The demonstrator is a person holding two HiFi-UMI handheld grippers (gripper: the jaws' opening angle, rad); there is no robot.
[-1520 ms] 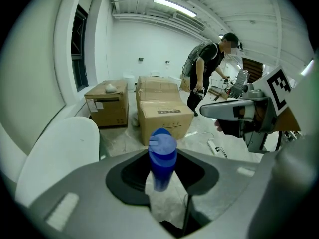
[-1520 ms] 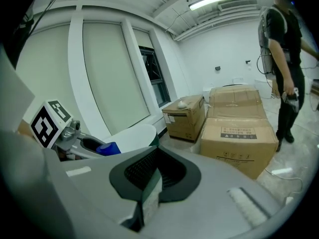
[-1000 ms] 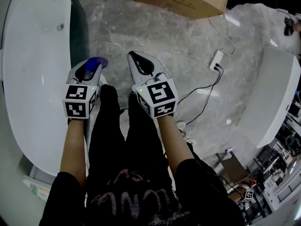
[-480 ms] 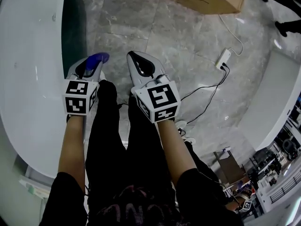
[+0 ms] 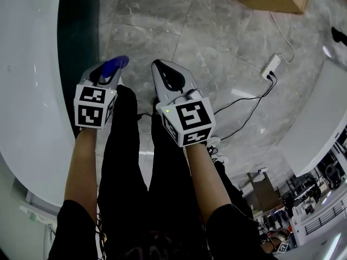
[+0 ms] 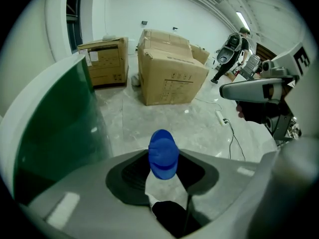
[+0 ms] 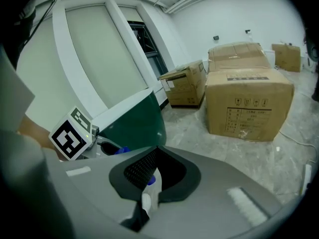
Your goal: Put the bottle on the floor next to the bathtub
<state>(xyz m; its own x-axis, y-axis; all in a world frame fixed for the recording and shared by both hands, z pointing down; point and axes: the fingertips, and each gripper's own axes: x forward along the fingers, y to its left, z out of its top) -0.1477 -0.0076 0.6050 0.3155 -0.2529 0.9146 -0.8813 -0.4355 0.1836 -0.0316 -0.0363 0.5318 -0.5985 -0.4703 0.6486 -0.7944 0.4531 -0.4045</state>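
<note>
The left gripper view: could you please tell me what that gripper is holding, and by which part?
The left gripper holds the bottle by its body, just below the blue cap.

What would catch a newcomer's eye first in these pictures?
A blue-capped bottle stands out first, clamped in the left gripper just right of the white bathtub with its dark green side. Beyond it, big cardboard boxes stand on the grey marble floor.

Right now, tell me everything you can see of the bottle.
The bottle shows a round blue cap on a pale, see-through, plastic-looking body; its lower part is hidden. It lies along the left gripper, whose tongs are shut on its body, cap foremost, held off the marbled floor beside the bathtub.
</note>
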